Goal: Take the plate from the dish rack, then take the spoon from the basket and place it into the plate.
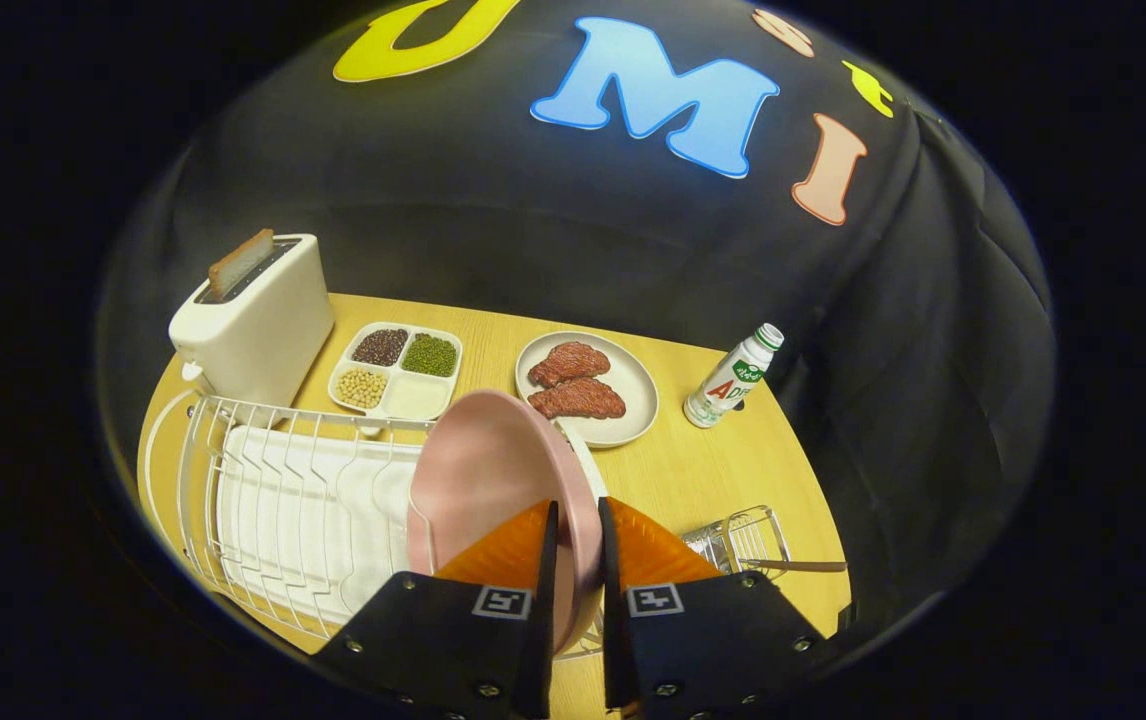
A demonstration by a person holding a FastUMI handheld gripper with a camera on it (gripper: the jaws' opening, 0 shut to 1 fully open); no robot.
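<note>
A pink plate stands on edge at the right end of the white wire dish rack. My gripper straddles the plate's rim, one finger on each side, and both fingers press on it. To the right of the fingers a small wire basket sits on the wooden table, with the handle of a spoon sticking out of it to the right. The spoon's bowl is hidden behind my right finger.
Beyond the rack stand a white toaster holding a slice of bread, a four-part tray of beans and a beige plate with two pieces of meat. A small bottle stands at the far right.
</note>
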